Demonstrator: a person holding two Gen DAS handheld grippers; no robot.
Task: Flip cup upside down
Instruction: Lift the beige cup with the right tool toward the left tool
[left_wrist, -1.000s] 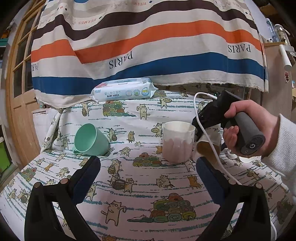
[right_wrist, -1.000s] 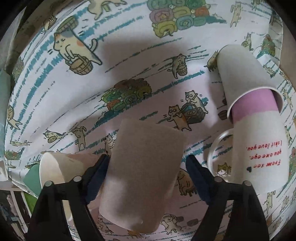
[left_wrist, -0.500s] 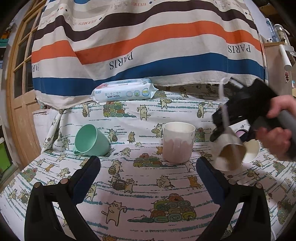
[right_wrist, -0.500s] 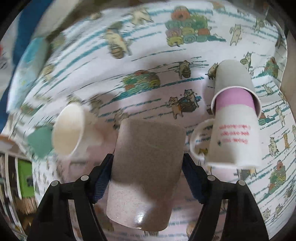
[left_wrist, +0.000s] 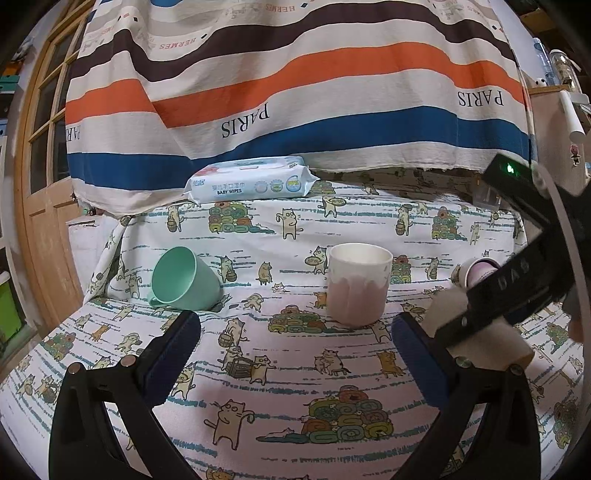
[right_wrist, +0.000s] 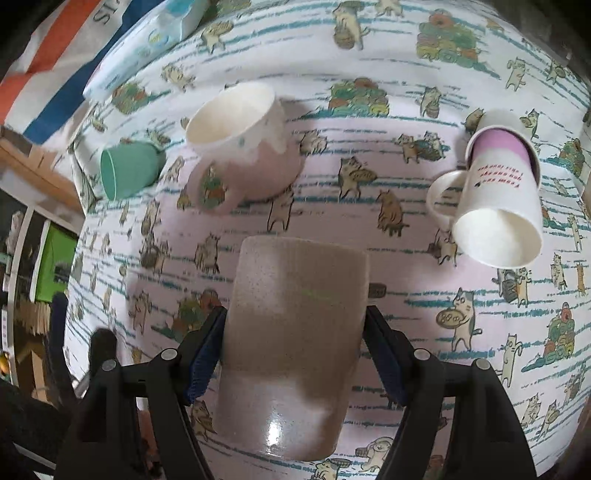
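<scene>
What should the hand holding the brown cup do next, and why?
Probably lower it gently. The right gripper is clamped on the brown cup, which points down at bare tablecloth, clear of the pink-and-white mug and lying white mug.

Brown speckled cup (right_wrist: 291, 332): tall, handle-less, glossy glaze w/ a light glint near its wider end, which is toward the camera in the right wrist view. It's off the tabletop, clamped at mid-body between the right gripper (right_wrist: 293, 345) pads, narrower end pointing away and down toward the cat-print cloth. In the left wrist view only a pale, blurred bit of the cup (left_wrist: 480, 332) shows at the right edge, partly hidden.
</scene>
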